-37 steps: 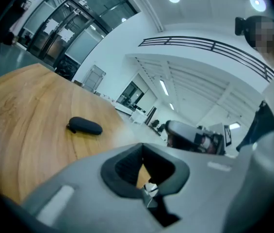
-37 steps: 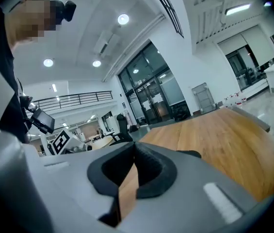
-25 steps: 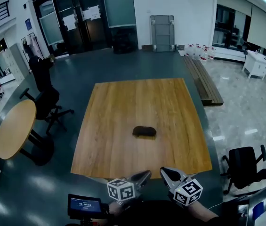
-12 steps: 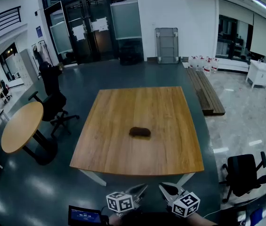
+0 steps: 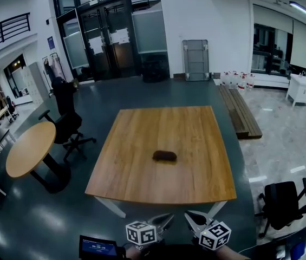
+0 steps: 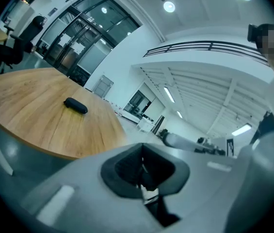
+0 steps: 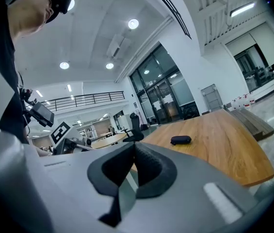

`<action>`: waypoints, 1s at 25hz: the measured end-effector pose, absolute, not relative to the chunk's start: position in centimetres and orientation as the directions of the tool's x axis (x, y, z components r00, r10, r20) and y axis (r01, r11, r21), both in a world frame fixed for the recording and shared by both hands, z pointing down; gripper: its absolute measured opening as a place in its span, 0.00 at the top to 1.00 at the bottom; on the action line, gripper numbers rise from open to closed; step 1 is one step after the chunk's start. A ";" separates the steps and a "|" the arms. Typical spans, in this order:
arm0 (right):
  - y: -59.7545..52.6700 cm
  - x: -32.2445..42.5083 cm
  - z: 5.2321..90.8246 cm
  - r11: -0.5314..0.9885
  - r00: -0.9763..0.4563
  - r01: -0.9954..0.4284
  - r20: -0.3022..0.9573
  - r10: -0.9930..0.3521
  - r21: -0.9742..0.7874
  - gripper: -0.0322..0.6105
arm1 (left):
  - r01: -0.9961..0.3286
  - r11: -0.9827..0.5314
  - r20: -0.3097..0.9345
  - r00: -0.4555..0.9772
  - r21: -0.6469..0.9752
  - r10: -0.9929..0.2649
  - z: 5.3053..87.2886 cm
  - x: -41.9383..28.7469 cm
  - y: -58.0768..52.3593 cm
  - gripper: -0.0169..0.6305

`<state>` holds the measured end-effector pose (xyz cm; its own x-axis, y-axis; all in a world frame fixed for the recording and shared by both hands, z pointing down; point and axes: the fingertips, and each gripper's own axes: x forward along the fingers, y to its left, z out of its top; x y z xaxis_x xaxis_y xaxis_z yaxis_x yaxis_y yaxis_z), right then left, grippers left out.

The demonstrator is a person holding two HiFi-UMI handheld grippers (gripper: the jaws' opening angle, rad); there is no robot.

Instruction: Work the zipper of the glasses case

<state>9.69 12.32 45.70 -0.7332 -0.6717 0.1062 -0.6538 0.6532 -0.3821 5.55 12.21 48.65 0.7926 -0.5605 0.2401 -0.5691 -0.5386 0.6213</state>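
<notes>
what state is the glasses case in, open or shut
Shut, it seems: the glasses case lies on the table as one low dark lump; zipper too small to tell.

The glasses case (image 5: pixel 164 156) was located near the centre of the table (image 5: pixel 136 145). The left gripper (image 5: pixel 164 219) and the right gripper (image 5: pixel 191 218) were positioned side by side before its near edge. A round table (image 5: pixel 28 148) was situated to its left.

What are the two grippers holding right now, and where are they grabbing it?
Nothing. The left gripper and right gripper are shut and empty; the glasses case lies on the table, away from both.
</notes>
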 end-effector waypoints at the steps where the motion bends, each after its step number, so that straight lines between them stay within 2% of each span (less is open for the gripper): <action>1: 12.4 9.7 45.7 0.653 -0.733 -0.654 0.108 -0.671 -0.382 0.94 | -0.570 -0.538 0.242 0.792 0.621 -0.560 48.7 5.5 12.4 0.97; 25: 12.9 9.9 45.8 0.630 -0.716 -0.667 0.107 -0.690 -0.398 0.94 | -0.563 -0.563 0.246 0.805 0.605 -0.540 48.3 5.4 12.6 0.98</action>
<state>9.90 12.89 45.82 -0.7157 -0.6902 0.1067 -0.6670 0.6301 -0.3976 5.43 12.57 48.27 0.8050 -0.5400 0.2457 -0.5626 -0.5634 0.6050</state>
